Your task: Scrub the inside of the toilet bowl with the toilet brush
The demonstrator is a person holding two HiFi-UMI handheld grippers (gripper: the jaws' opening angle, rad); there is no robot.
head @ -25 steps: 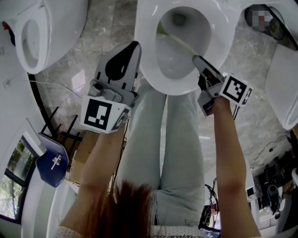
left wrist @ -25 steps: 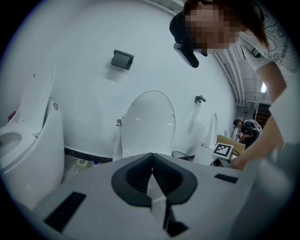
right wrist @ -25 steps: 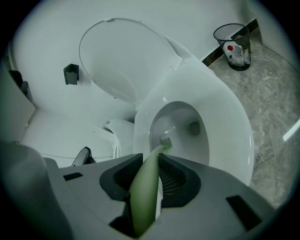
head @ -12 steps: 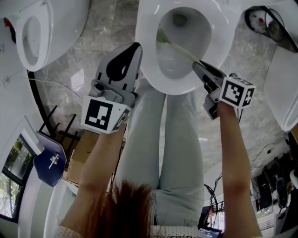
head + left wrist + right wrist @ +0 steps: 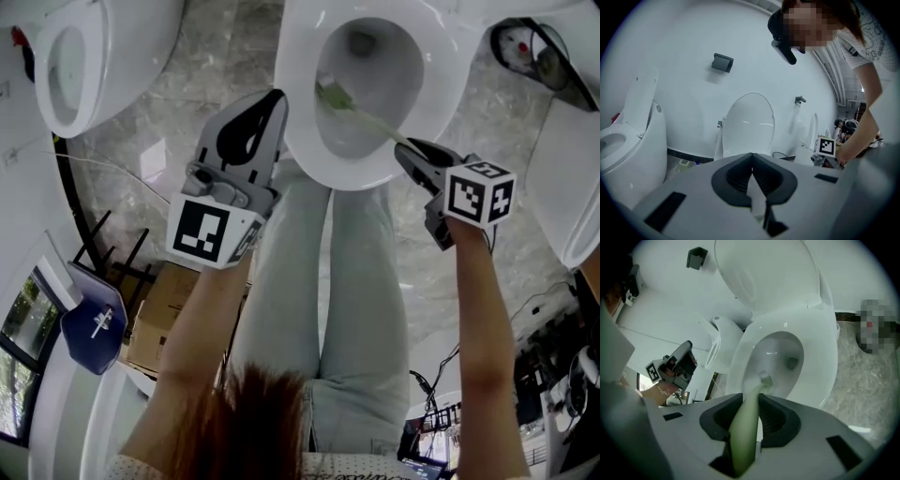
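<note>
The white toilet bowl (image 5: pixel 448 70) stands open just ahead of the person's legs, its lid raised. My right gripper (image 5: pixel 414 150) hovers over the bowl's near right rim, shut on the handle of the pale green toilet brush (image 5: pixel 370 117). The brush head (image 5: pixel 330 92) presses against the bowl's inner left wall. In the right gripper view the handle (image 5: pixel 744 427) runs out between the jaws to the bristles (image 5: pixel 765 379) inside the bowl (image 5: pixel 820 348). My left gripper (image 5: pixel 269 105) is held left of the bowl, shut and empty; in its own view the left gripper (image 5: pixel 752 174) faces the raised lid (image 5: pixel 747 122).
A second toilet (image 5: pixel 84 56) stands at the far left on the marble floor. A cardboard box (image 5: pixel 164 309) and a blue object (image 5: pixel 94 323) lie at the lower left. A black ring-shaped item (image 5: pixel 539 47) and a white fixture (image 5: pixel 572 178) sit to the right.
The brush head has slid along the bowl's left wall toward the near side. My right gripper has drifted right and nearer. The left gripper has barely moved.
</note>
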